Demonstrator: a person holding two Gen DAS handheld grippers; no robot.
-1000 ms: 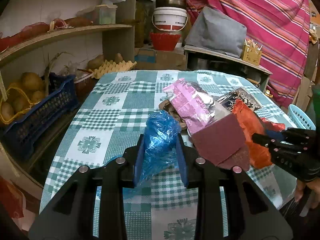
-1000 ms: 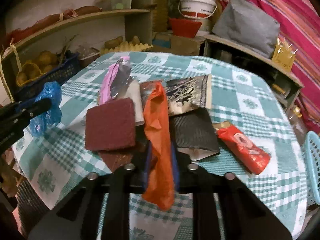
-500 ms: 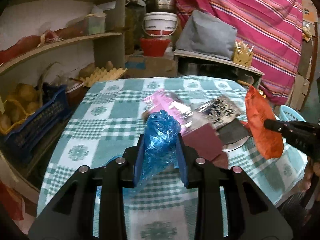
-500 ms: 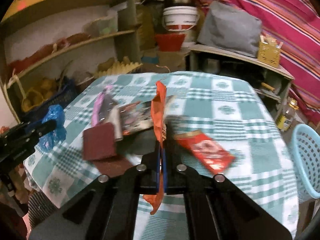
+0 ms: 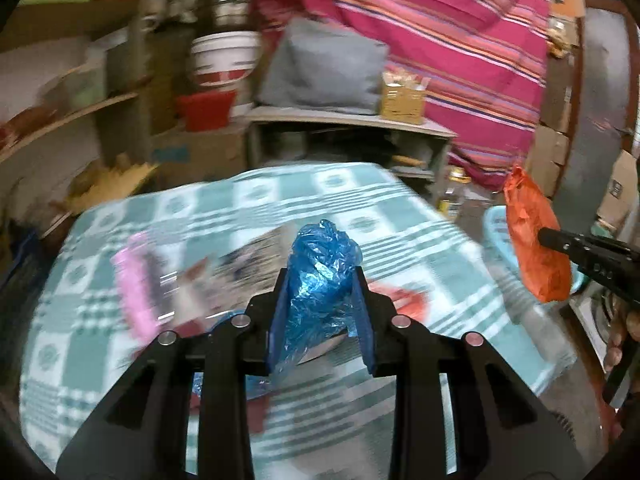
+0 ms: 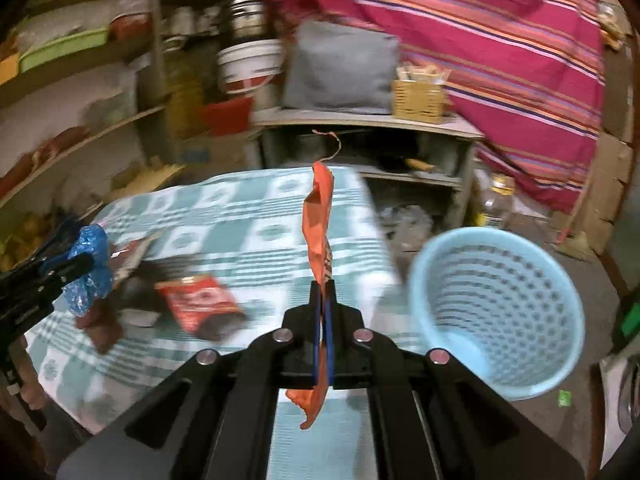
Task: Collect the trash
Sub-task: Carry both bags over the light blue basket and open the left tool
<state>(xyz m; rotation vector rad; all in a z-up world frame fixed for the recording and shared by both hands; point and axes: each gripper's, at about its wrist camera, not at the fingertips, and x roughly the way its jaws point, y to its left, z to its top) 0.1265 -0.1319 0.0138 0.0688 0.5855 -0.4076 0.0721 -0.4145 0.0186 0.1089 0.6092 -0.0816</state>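
My left gripper (image 5: 320, 308) is shut on a crumpled blue plastic bag (image 5: 320, 272) and holds it above the checked tablecloth (image 5: 248, 208). My right gripper (image 6: 324, 320) is shut on an orange wrapper (image 6: 318, 224), held upright above the table's right edge; the wrapper also shows in the left wrist view (image 5: 534, 240). A light blue perforated basket (image 6: 496, 312) stands on the floor just right of the table. A red wrapper (image 6: 198, 300), a pink wrapper (image 5: 134, 284) and dark packets lie on the table, blurred.
Wooden shelves (image 6: 80, 128) with clutter stand at the left. A white bucket (image 5: 224, 60), a grey cushion (image 5: 324, 68) and a small yellow basket (image 5: 402, 100) sit on a cabinet behind the table. A striped pink curtain (image 5: 440, 40) hangs at the back right.
Both grippers have swung to the right with their loads. The orange wrapper has left the table and now hangs near the blue basket, which has come fully into the right wrist view.
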